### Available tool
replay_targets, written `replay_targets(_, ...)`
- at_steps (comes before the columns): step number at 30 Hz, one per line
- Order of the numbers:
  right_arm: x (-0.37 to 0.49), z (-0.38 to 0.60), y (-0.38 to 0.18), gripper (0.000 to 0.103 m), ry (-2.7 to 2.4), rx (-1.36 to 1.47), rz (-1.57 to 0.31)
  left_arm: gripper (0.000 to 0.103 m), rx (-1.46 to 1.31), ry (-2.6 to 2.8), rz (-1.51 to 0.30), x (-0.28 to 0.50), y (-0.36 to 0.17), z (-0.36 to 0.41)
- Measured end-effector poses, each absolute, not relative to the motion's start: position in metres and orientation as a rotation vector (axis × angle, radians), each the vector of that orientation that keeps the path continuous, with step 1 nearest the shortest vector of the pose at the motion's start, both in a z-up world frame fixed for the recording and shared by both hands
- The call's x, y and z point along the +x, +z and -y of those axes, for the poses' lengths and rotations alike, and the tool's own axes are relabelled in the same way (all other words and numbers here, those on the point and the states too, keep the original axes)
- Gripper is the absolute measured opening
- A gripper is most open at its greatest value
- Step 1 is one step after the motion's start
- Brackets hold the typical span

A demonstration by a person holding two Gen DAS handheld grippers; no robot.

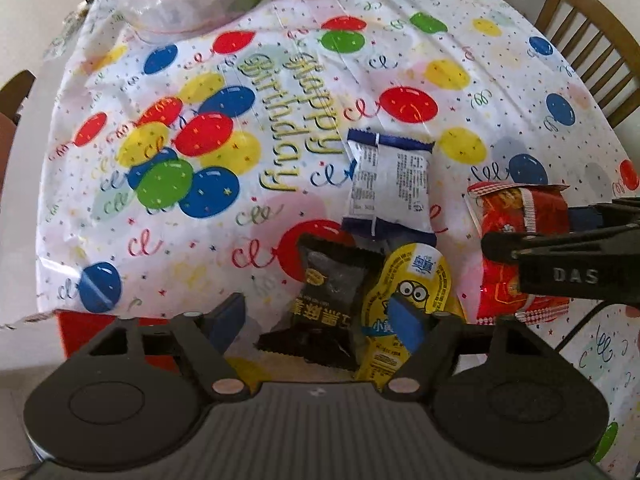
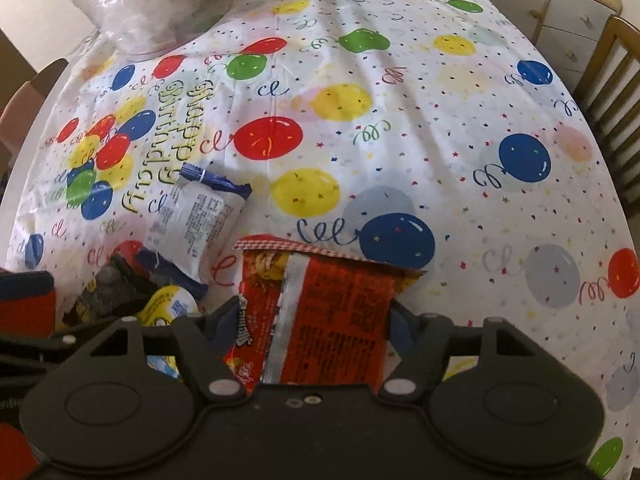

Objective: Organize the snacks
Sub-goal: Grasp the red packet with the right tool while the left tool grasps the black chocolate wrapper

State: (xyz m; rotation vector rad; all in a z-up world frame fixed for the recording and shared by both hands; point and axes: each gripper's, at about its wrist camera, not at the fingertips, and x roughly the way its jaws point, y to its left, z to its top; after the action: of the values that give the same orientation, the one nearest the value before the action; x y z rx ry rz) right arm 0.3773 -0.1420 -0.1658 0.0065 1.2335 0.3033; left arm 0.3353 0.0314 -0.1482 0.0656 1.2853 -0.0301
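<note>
Two tools low over one snack cluster on the balloon-print tabletop (image 1: 400, 60).

Left wrist view: left tool (image 1: 320, 320) with jaws apart, straddling the black packet (image 1: 328, 300). Packet lying straight ahead and just below the tips, long axis running away from the tool, short width across the jaws. Bare cloth visible between the left-hand pad and the packet's edge, so no clamp yet. Right-hand pad resting over the yellow cartoon pouch (image 1: 404, 280), which overlaps the black packet's right side; likely risk of catching both in one squeeze. White-and-blue packet (image 1: 388, 184) farther ahead, clear of the jaws. Right tool (image 1: 560, 256) reaching in from the right edge, over the red packet (image 1: 516, 236). Black packet plainly nearer the left hand.

Right wrist view: right tool (image 2: 312, 320) set across the red packet (image 2: 332, 300), one pad against each long edge, the right edge drawn inward at the pad; by the look of it, a clamp on the packet. Long axis pointing away from the tool, checked end seal farthest off, near end hidden under the tool body. White-and-blue packet (image 2: 196, 224) ahead and to the left, yellow cartoon pouch (image 2: 168, 304) close by the left-hand finger, both outside the grip.
</note>
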Motion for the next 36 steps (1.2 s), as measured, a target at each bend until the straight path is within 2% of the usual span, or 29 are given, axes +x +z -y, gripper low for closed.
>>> replay_targets(4, 0.373, 0.149, -0.165, 0.072, 0.320, 0.009, -1.231, 0.053, 0.041, -0.026, -1.305, 0.334, -0.155, -0.032)
replay_targets(6, 0.372, 0.152, -0.165, 0.071, 0.324, 0.015, -1.231, 0.039, 0.020, -0.028, -1.302, 0.332, -0.155, -0.033)
replay_targets(11, 0.366, 0.159, -0.161, 0.071, 0.336, 0.037, -1.226, 0.032, -0.023, 0.002, -1.280, 0.326, -0.152, -0.036)
replay_targets(22, 0.339, 0.179, -0.134, 0.071, 0.374, 0.061, -1.179, 0.031, -0.150, 0.038, -1.213, 0.295, -0.134, -0.041)
replay_targets(36, 0.276, 0.188, -0.081, 0.071, 0.449, 0.016, -1.112, 0.031, -0.166, 0.002, -1.060, 0.219, -0.077, -0.036)
